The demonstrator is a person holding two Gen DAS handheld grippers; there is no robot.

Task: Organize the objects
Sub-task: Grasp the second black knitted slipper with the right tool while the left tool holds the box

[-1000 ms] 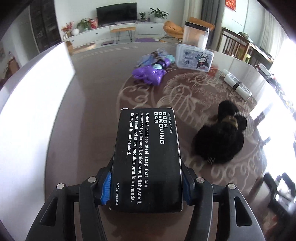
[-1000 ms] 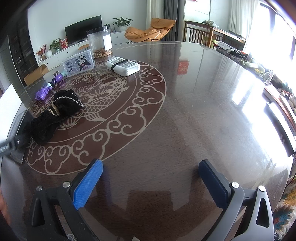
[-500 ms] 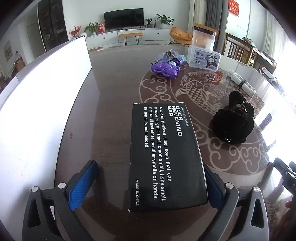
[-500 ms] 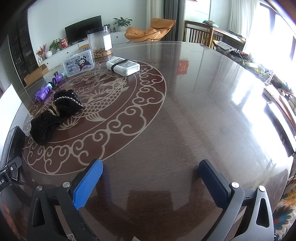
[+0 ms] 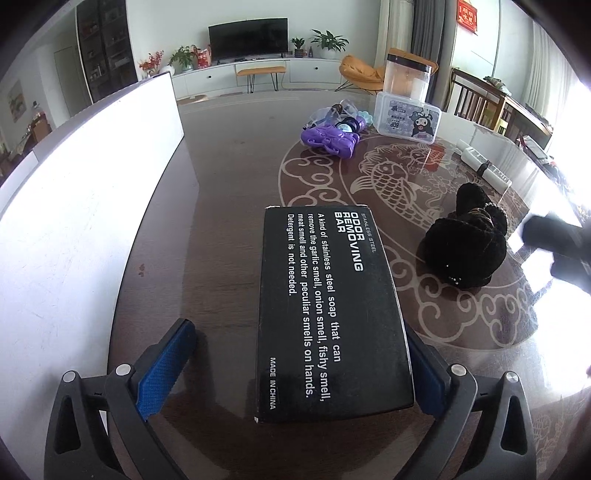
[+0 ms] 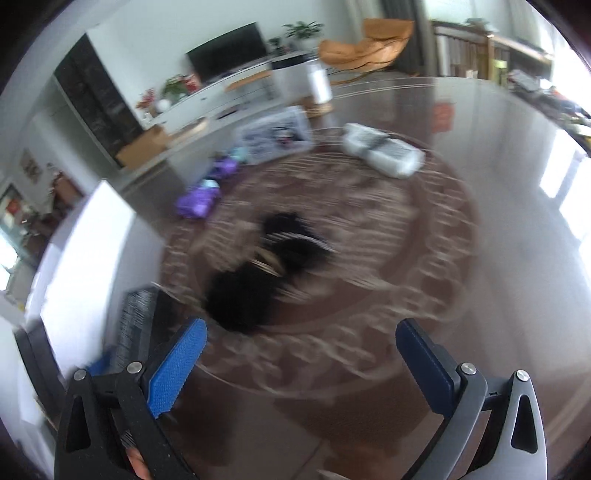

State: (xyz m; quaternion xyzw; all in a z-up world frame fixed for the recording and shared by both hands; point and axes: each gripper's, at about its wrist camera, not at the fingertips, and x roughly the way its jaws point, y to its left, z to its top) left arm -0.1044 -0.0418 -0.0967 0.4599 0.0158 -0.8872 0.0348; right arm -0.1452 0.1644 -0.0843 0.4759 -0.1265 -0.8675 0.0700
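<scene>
Left claw point(image 5: 295, 365): wide open, holding nothing; the black box point(image 5: 330, 310) sits between its pads, set flat on the table point(image 5: 221, 206) beside the white board point(image 5: 85, 206).
Right claw point(image 6: 299, 369): wide open, empty, aimed at the black furry thing point(image 6: 255, 284), likely next to tidy.

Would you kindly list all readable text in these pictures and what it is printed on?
Black box: "STAINLESS STEEL", "ODOR REMOVING BAR", "Detergent is not needed.", "MADE IN CHINA".
Clear plastic case: "BDP"; its remaining print is too small.
Red wall hanging: characters unreadable.
Right wrist view: too blurred.
</scene>
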